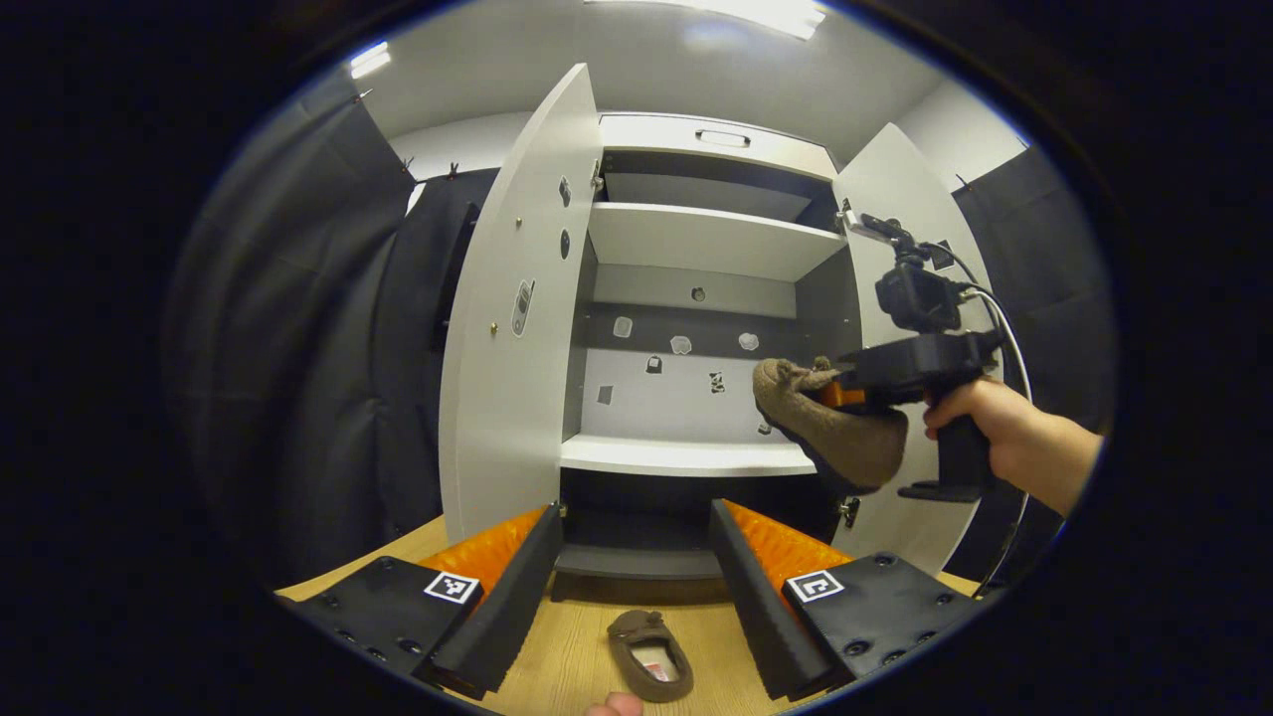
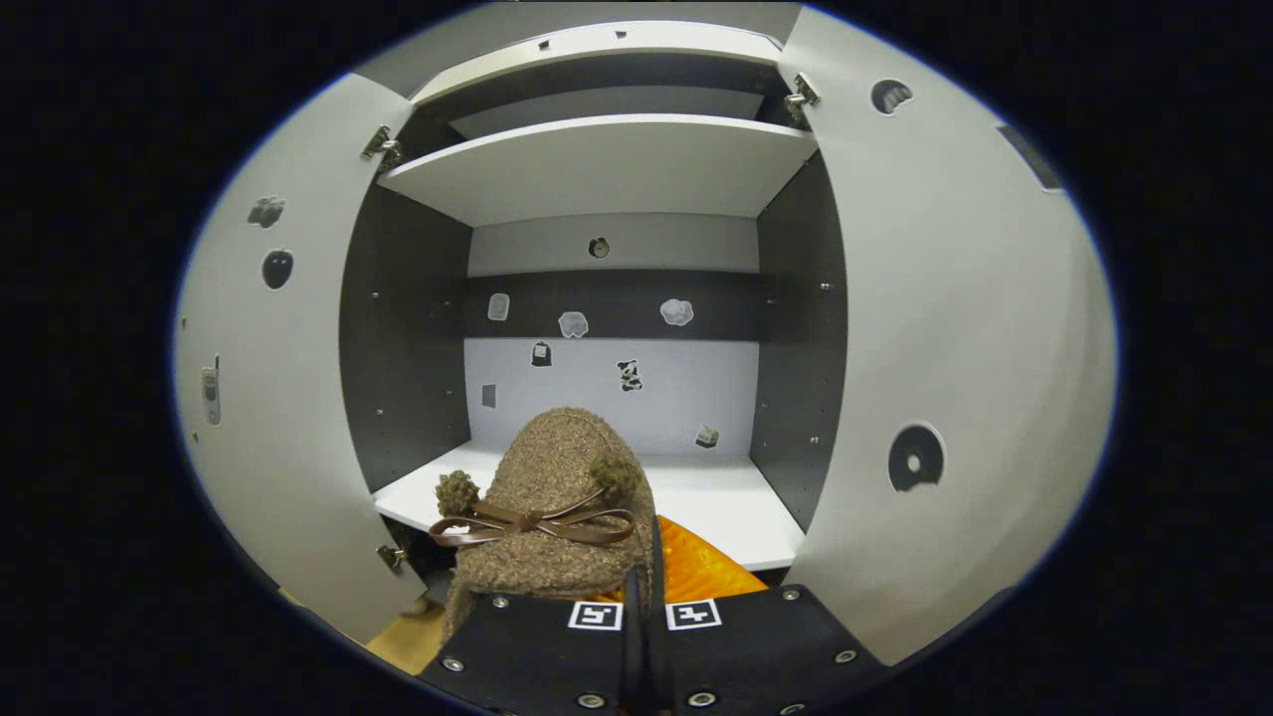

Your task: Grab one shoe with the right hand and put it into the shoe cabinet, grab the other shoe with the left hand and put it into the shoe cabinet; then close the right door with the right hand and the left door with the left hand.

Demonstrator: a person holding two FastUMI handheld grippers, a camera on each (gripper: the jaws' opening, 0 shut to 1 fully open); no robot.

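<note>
Right hand-held gripper [image 1: 845, 396] is clamped on a brown fuzzy fabric slipper with a leather bow [image 2: 547, 502], carried at the mouth of the grey two-door shoe cabinet [image 1: 696, 244], just above the front edge of the white lower shelf [image 2: 731, 502]. The slipper is not yet set down; the first placement is judged under way.

Left hand-held gripper [image 1: 636, 572] stands with fingers apart and nothing between them, over the light wooden floor [image 1: 577, 656]. The second matching brown slipper [image 1: 651, 654] lies on that floor, opening upward, in front of the cabinet, ungrasped.

Outstanding: deposit of the first slipper, pickup and placement of the second, closing of both doors.

Clearances: left door [image 1: 512, 318] and right door [image 2: 945, 398] both swung wide, leaving the opening unobstructed. The lower shelf is bare across its width, with ample height beneath the upper shelf [image 2: 607, 164]. The held slipper hangs close to the right door's inner face in the left gripper view; contact cannot be determined.
</note>
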